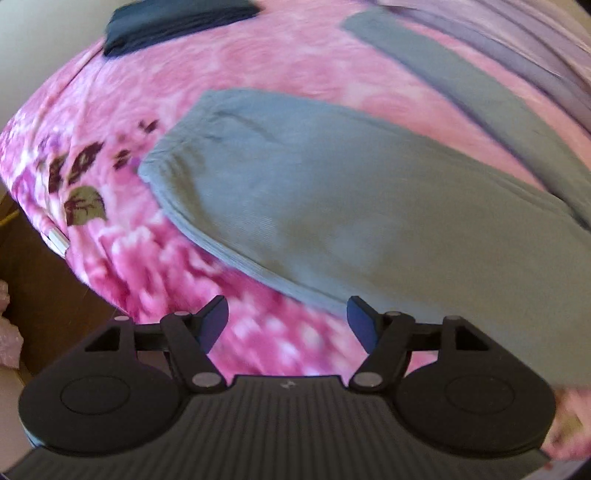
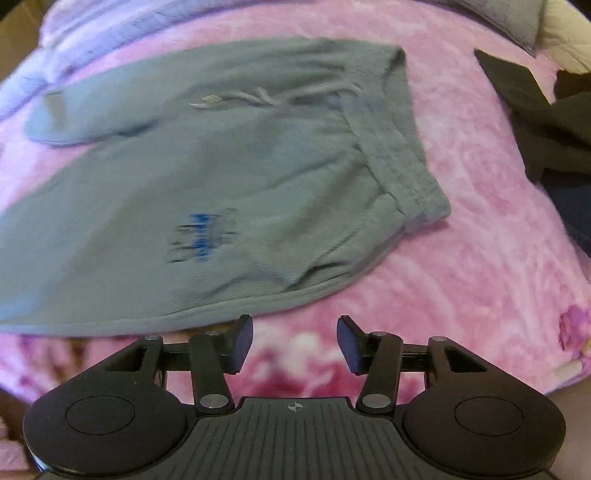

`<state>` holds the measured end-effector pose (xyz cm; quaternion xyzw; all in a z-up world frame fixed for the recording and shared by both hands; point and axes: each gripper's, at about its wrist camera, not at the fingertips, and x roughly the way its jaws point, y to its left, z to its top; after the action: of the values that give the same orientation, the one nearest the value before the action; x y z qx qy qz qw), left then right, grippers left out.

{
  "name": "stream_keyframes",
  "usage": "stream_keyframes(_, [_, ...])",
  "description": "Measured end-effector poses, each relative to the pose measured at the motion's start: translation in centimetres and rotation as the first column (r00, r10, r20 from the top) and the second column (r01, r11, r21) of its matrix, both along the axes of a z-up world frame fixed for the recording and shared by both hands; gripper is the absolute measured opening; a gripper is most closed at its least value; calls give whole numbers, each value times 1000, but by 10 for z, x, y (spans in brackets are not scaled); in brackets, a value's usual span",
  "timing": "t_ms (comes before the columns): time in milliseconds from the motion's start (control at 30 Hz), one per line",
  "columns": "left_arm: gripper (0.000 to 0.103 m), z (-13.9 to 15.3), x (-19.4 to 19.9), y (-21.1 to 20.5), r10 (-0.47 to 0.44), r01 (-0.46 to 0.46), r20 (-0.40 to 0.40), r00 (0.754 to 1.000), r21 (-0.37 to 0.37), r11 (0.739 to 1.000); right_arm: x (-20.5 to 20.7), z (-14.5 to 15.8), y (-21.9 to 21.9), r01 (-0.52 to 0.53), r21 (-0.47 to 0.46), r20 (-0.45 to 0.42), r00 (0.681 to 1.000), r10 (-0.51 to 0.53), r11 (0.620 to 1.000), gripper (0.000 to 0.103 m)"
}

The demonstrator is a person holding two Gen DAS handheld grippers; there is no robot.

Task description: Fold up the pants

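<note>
Grey-green sweatpants [image 2: 229, 177] lie spread on a pink floral blanket [image 2: 461, 258]. The right wrist view shows the waistband [image 2: 399, 155] with a drawstring at the right end and a blue print on the near leg. In the left wrist view the leg cuff [image 1: 173, 173] points left, and the second leg [image 1: 443, 81] runs along the back. My left gripper [image 1: 287, 323] hangs open just short of the near leg's hem, holding nothing. My right gripper [image 2: 294, 341] is open over the blanket, just in front of the near side seam. Both views are motion-blurred.
A dark blue folded garment [image 1: 173, 22] lies at the blanket's far left. Dark clothes [image 2: 546, 122] are piled at the right. A lilac striped cloth [image 1: 517, 48] lies behind the pants. The bed edge drops to a brown floor [image 1: 33, 280] at the left.
</note>
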<state>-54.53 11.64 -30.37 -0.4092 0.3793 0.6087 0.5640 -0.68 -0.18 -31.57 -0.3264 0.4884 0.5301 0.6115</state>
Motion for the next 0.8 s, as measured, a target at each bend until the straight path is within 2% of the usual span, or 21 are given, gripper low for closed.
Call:
stream_keyframes(67, [72,25,21,-21,-69,69,-7,998,-6,998,-9,22,-11,-27,18,-43,999,28,999,67])
stream_keyframes(100, [73,40,30,-34,-108,108,-8,994,3,994,-13,35,-18,-45,19,-70,996,46,999,70])
stream_keyframes(133, [80,56,39,-47,-139,139,-11,990,13,990,-19,47,-23,-67,25,-91,993,69,997,73])
stream_keyframes(167, [86,71,47,-58,-169,169,-12,986,17,985,-27,61,-30,-101,40,-111,988,105,994,73])
stream_keyframes(267, [87,108,69,-91,-230,230,-9,973,51,972,-51,100,-52,-185,83,-101,976,193,979,74])
stream_keyframes(433, [90,166,90,-125,-260,261,-26,965,132,956,-63,157,-77,-261,172,-69,959,276,950,74])
stream_keyframes(600, [94,212,105,-147,-281,284,-43,959,201,938,-61,204,-95,-269,237,-30,958,284,934,74])
stream_keyframes(667, [99,227,110,-153,-278,285,-61,959,222,932,-60,221,-101,-272,256,-15,958,286,927,74])
stream_keyframes(800, [102,253,123,-166,-295,322,-134,946,290,901,-59,241,-107,-264,280,0,962,275,923,74])
